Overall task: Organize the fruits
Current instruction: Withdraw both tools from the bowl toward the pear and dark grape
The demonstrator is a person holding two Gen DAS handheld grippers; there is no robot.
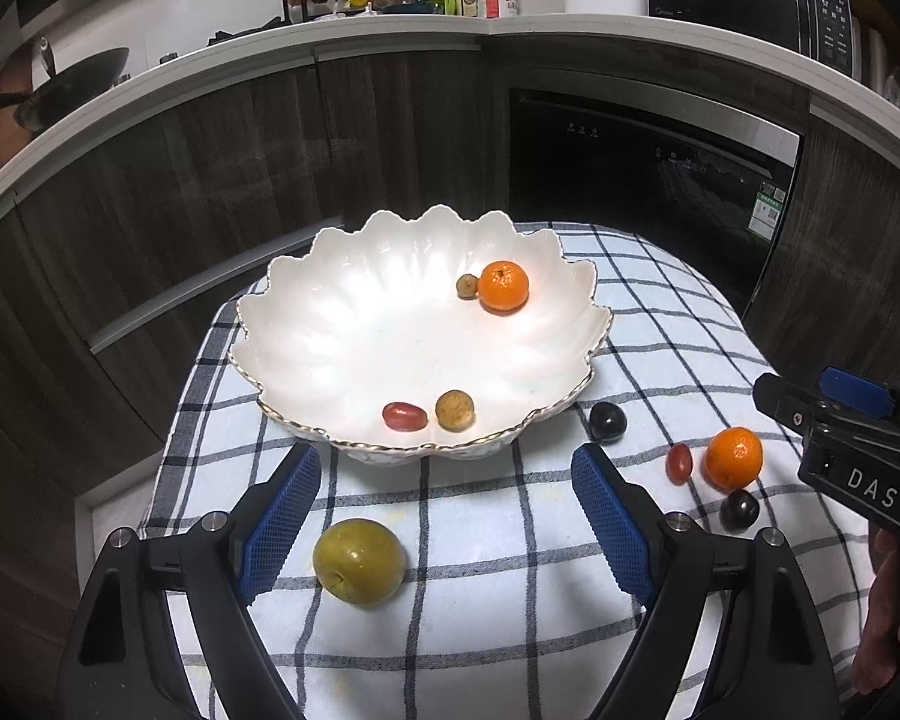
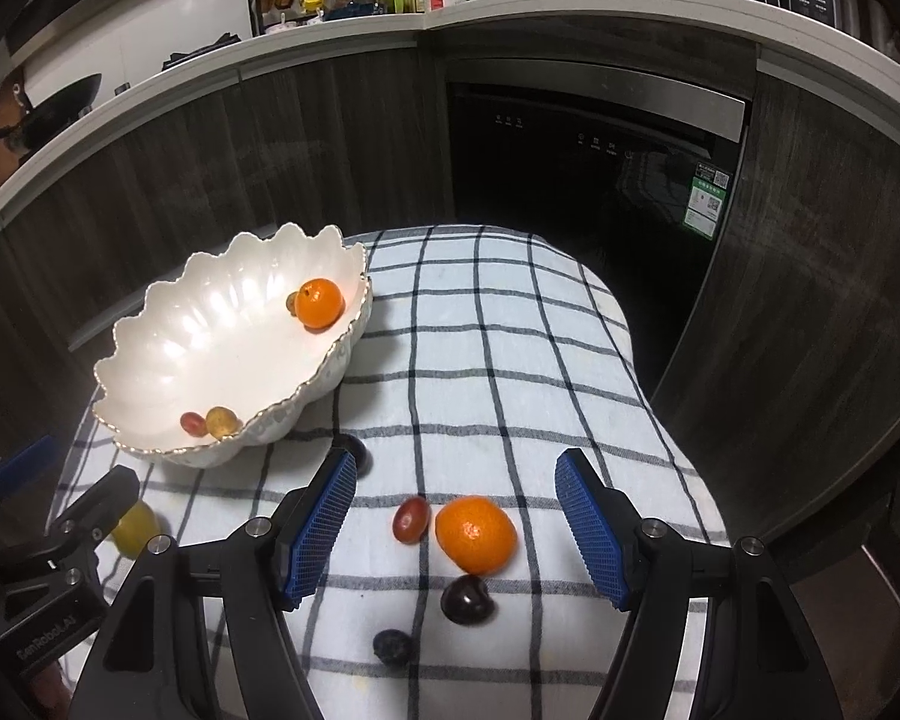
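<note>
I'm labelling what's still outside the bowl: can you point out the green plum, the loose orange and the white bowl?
green plum (image 1: pixel 359 560): left wrist view, centre of its skin.
loose orange (image 2: pixel 476 534): right wrist view, middle of its peel.
white bowl (image 1: pixel 354 324): left wrist view, bare inner floor.

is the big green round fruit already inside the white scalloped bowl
No, the big green round fruit lies on the checked cloth in front of the white scalloped bowl, between the open left gripper fingers.

Black tongs (image 1: pixel 447 516), blue ribbed pads (image 1: pixel 282 516), silver screws, white lettering.
</note>
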